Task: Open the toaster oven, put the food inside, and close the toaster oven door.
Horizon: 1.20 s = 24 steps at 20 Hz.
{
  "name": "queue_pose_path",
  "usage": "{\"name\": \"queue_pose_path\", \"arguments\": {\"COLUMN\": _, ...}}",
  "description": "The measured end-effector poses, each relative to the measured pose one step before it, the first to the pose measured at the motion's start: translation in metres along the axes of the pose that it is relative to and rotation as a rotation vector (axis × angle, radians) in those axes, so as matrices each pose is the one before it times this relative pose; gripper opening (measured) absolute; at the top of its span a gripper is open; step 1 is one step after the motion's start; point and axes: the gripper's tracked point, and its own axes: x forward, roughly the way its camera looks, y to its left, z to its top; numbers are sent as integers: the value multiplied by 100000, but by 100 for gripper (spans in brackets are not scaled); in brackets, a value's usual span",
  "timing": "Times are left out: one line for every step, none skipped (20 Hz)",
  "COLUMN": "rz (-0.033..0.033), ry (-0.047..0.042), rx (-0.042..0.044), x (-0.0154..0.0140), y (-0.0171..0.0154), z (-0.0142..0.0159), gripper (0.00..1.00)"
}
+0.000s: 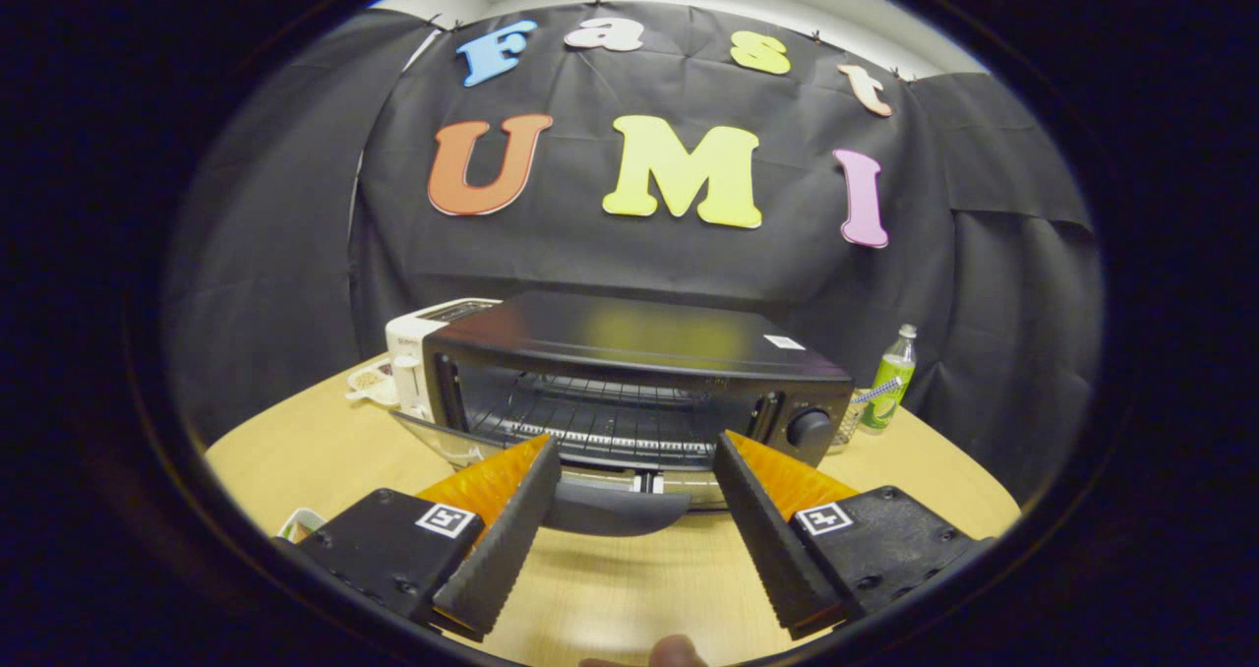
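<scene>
A: In the gripper view, where is the toaster oven (pixel 629 392) placed?
B: On the counter (pixel 610 588), door (pixel 580 480) lowered; its rigid, smooth handle (pixel 610 510) is seen between the fingers of the tool (pixel 637 470), spread wide, nothing held

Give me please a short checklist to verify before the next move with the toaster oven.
1. Black toaster oven door open: ok, glass door folded down.
2. Wire rack inside free: ok, nothing visible on it.
3. Gripper open: ok, fingers spread, holding nothing.
4. Grey door handle position: ok, between the fingers.
5. Food located: cannot tell.
6. Wooden table under the gripper: ok.
</scene>
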Motion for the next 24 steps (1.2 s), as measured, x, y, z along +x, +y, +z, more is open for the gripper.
{"name": "queue_pose_path", "arguments": {"rz": 226, "ry": 529, "rx": -573, "x": -501, "y": 89, "z": -652, "gripper": 100}}
{"name": "queue_pose_path", "arguments": {"rz": 270, "ry": 91, "rx": -152, "x": -530, "y": 54, "z": -733, "gripper": 100}}
{"name": "queue_pose_path", "arguments": {"rz": 481, "ry": 886, "rx": -43, "x": -496, "y": 63, "z": -835, "gripper": 100}}
{"name": "queue_pose_path", "arguments": {"rz": 548, "ry": 1320, "rx": -282, "x": -355, "y": 128, "z": -862, "gripper": 100}}
{"name": "queue_pose_path", "arguments": {"rz": 704, "ry": 1921, "rx": 97, "x": -427, "y": 120, "z": -861, "gripper": 100}}
{"name": "queue_pose_path", "arguments": {"rz": 990, "ry": 2246, "rx": 977, "x": -448, "y": 83, "z": -1026, "gripper": 100}}
{"name": "queue_pose_path", "arguments": {"rz": 1389, "ry": 2261, "rx": 1832, "x": -264, "y": 31, "z": -879, "gripper": 100}}
{"name": "queue_pose_path", "arguments": {"rz": 1417, "ry": 2479, "rx": 2290, "x": -115, "y": 20, "z": -852, "gripper": 100}}
{"name": "queue_pose_path", "arguments": {"rz": 963, "ry": 2640, "rx": 1909, "x": -140, "y": -122, "z": -728, "gripper": 100}}
{"name": "queue_pose_path", "arguments": {"rz": 2304, "ry": 1838, "rx": 1694, "x": -451, "y": 120, "z": -472, "gripper": 100}}
{"name": "queue_pose_path", "arguments": {"rz": 2430, "ry": 613, "rx": 1464, "x": -783, "y": 149, "z": 154, "gripper": 100}}
{"name": "queue_pose_path", "arguments": {"rz": 2761, "ry": -1271, "rx": 429, "x": -1209, "y": 152, "z": 758, "gripper": 100}}
{"name": "queue_pose_path", "arguments": {"rz": 3244, "ry": -2068, "rx": -1120, "x": -1552, "y": 435, "z": 1187, "gripper": 100}}
{"name": "queue_pose_path", "arguments": {"rz": 2850, "ry": -1677, "rx": -1828, "x": -1610, "y": 328, "z": 1423, "gripper": 100}}
{"name": "queue_pose_path", "arguments": {"rz": 3958, "ry": -1193, "rx": -1160, "x": -1403, "y": 430, "z": 1528, "gripper": 100}}
{"name": "queue_pose_path", "arguments": {"rz": 4941, "ry": -323, "rx": -321, "x": -1234, "y": 702, "z": 1275, "gripper": 100}}
{"name": "queue_pose_path", "arguments": {"rz": 5860, "ry": -60, "rx": 243, "x": -1375, "y": 993, "z": 1560, "gripper": 100}}
{"name": "queue_pose_path", "arguments": {"rz": 4825, "ry": 217, "rx": -876, "x": -933, "y": 1101, "z": 1219, "gripper": 100}}
{"name": "queue_pose_path", "arguments": {"rz": 4792, "ry": -134, "rx": -1505, "x": -970, "y": 1115, "z": 1454, "gripper": 100}}
{"name": "queue_pose_path", "arguments": {"rz": 4744, "ry": 1057, "rx": -828, "x": -887, "y": 1218, "z": 706, "gripper": 100}}
{"name": "queue_pose_path", "arguments": {"rz": 6663, "ry": 1955, "rx": 1725, "x": -461, "y": 1632, "z": 855, "gripper": 100}}
{"name": "queue_pose_path", "arguments": {"rz": 5730, "ry": 3016, "rx": 2729, "x": -94, "y": 1287, "z": 0, "gripper": 100}}
{"name": "queue_pose_path", "arguments": {"rz": 4603, "ry": 3505, "rx": 3927, "x": 141, "y": 1243, "z": 17, "gripper": 100}}
{"name": "queue_pose_path", "arguments": {"rz": 2749, "ry": 2834, "rx": 3925, "x": 99, "y": 860, "z": -210, "gripper": 100}}
